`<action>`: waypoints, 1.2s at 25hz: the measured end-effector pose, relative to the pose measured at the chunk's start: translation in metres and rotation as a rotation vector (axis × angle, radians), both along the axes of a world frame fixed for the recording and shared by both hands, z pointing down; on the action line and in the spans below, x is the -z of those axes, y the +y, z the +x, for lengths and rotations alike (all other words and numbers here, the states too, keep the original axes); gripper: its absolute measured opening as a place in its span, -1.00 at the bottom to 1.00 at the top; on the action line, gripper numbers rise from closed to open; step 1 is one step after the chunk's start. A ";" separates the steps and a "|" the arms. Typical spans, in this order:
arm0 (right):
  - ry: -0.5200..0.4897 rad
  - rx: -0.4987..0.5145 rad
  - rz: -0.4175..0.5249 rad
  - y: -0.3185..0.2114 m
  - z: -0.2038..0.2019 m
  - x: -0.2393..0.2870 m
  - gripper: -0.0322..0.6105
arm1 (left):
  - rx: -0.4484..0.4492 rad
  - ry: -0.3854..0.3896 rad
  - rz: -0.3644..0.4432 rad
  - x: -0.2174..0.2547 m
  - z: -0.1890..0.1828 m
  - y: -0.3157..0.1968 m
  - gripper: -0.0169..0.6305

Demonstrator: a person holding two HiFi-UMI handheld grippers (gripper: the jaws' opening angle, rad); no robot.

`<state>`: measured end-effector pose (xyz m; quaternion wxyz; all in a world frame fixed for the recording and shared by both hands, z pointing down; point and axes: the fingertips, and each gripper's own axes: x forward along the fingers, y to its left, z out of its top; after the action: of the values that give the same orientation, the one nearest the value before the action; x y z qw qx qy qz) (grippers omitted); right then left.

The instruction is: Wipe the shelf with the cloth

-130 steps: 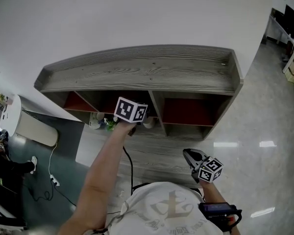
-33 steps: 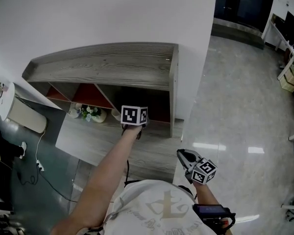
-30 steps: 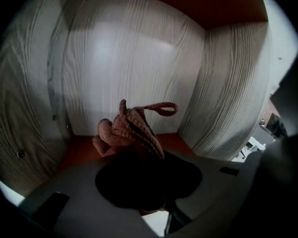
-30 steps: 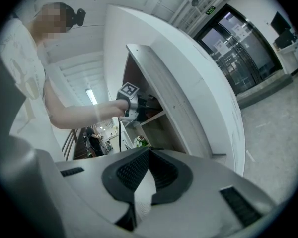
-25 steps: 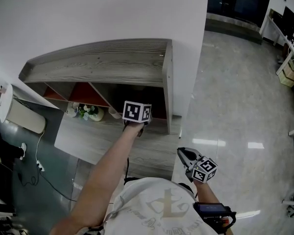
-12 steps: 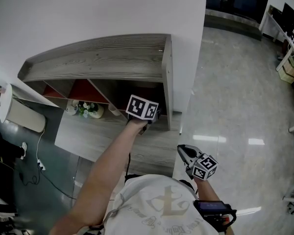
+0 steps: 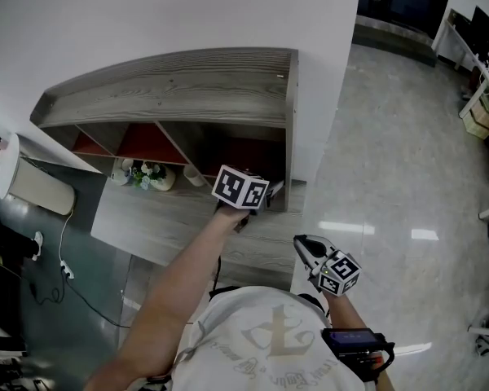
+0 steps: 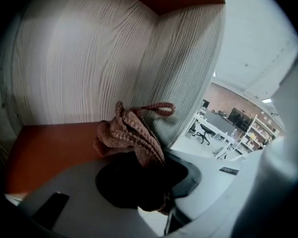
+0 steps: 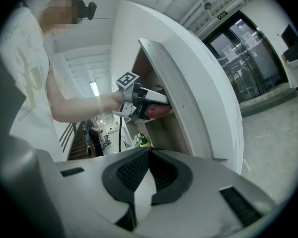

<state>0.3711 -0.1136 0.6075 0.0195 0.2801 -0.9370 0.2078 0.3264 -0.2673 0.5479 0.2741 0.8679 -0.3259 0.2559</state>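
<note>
The grey wood shelf (image 7: pixel 171 88) has compartments with red backs. My left gripper (image 7: pixel 267 191) reaches into the mouth of the right-most compartment, its marker cube facing up. It is shut on a brown knitted cloth (image 8: pixel 131 135), which bunches out ahead of the left gripper (image 8: pixel 141 175), close to the compartment's grey side wall (image 8: pixel 89 58). In the right gripper view the cloth (image 9: pixel 156 110) shows as a reddish lump at the shelf's (image 9: pixel 174 98) end. My right gripper (image 7: pixel 300 242) hangs low near my body, away from the shelf; it (image 9: pixel 148 155) is shut and holds nothing.
A small vase of flowers (image 7: pixel 143 173) and a white cup (image 7: pixel 194 176) stand in the middle compartment. A grey plank (image 7: pixel 163 222) lies below the compartments. A white unit (image 7: pixel 33 194) and a cable (image 7: pixel 65 275) sit at the left. Glossy floor (image 7: pixel 391 177) spreads to the right.
The left gripper has carried the cloth rightwards from the middle compartment to the right-most one, then a little further right and toward me. The right gripper has barely moved.
</note>
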 end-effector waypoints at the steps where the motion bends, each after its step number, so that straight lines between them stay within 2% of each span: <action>1: 0.001 -0.002 -0.005 0.000 -0.002 0.000 -0.89 | 0.000 0.018 0.003 0.000 -0.001 0.003 -0.63; 4: 0.013 -0.014 -0.019 -0.002 -0.005 -0.001 -0.89 | 0.013 0.086 0.008 0.002 -0.008 0.010 -0.63; 7: 0.031 -0.040 -0.031 -0.005 -0.008 -0.003 -0.89 | -0.014 0.142 0.023 -0.001 -0.014 0.019 -0.63; 10: 0.037 -0.046 -0.034 -0.016 -0.018 -0.005 -0.89 | -0.035 0.151 0.068 -0.005 -0.028 0.026 -0.63; 17: 0.081 -0.022 -0.028 -0.020 -0.043 0.001 -0.89 | -0.011 0.164 0.174 -0.015 -0.066 0.053 -0.63; 22: 0.096 0.061 0.014 -0.025 -0.087 0.007 -0.89 | 0.050 0.181 0.230 -0.023 -0.112 0.066 -0.63; 30: 0.090 0.110 0.047 -0.019 -0.113 0.016 -0.89 | 0.178 0.217 0.242 -0.044 -0.161 0.105 -0.63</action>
<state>0.2580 -0.1329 0.5912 0.0664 0.2376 -0.9538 0.1713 0.1656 -0.1627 0.5917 0.2227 0.8848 -0.3982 0.0946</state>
